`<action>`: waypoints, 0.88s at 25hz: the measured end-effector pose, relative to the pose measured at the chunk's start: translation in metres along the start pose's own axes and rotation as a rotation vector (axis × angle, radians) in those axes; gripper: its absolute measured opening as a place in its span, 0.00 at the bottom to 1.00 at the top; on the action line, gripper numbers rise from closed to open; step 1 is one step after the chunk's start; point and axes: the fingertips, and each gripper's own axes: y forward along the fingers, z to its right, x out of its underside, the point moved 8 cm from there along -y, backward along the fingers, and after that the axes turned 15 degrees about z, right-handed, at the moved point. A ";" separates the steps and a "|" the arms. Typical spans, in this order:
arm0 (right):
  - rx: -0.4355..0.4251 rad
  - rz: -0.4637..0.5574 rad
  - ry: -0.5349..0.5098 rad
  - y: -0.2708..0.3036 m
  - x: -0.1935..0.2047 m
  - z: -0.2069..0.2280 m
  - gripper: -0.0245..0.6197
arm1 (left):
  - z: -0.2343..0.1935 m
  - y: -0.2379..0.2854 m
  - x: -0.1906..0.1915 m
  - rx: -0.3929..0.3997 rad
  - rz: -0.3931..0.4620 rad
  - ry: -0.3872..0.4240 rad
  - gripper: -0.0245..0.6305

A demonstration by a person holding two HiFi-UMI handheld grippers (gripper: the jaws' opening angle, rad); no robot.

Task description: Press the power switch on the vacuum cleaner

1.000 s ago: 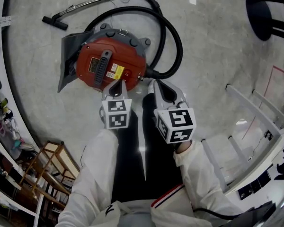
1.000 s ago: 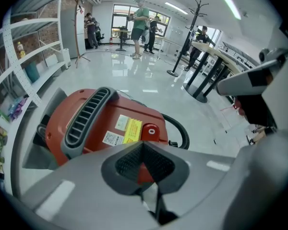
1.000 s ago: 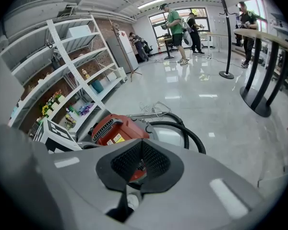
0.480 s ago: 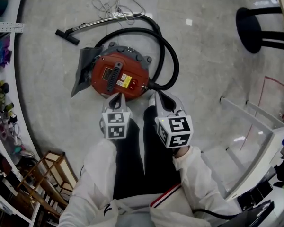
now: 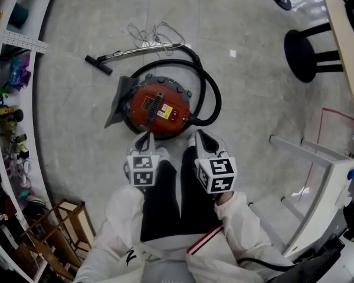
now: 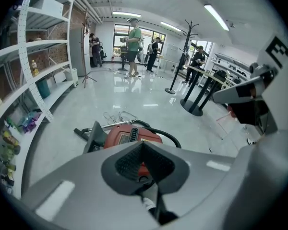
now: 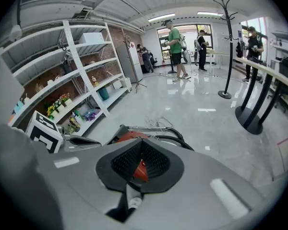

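Head view | vac on floor, ahead of both grippers, not touching | L gripper & R gripper: jaws pressed together, empty | switch too small to tell | risk: blind press hits wrong spot; tip snags hose

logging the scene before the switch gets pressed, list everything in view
vacuum cleaner: one, red on grey base, floor centre
hose: one, black, looping round the vacuum's right
wand: one, metal with black nozzle, floor beyond the vacuum
cord: one, pale tangle, by the wand
stool base: one, black, upper right
shelving: white, left edge
people: several, far end of the room
left gripper: grey, fingers together, empty
right gripper: grey, fingers together, empty
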 end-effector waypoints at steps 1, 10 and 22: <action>0.002 0.005 -0.001 -0.005 -0.002 -0.004 0.04 | -0.003 -0.007 -0.002 -0.004 0.006 0.002 0.04; 0.006 0.090 -0.024 -0.047 -0.039 -0.029 0.04 | -0.016 -0.067 -0.043 -0.019 0.103 0.030 0.04; -0.026 0.222 -0.056 -0.100 -0.100 -0.060 0.04 | -0.008 -0.136 -0.128 -0.009 0.302 0.079 0.04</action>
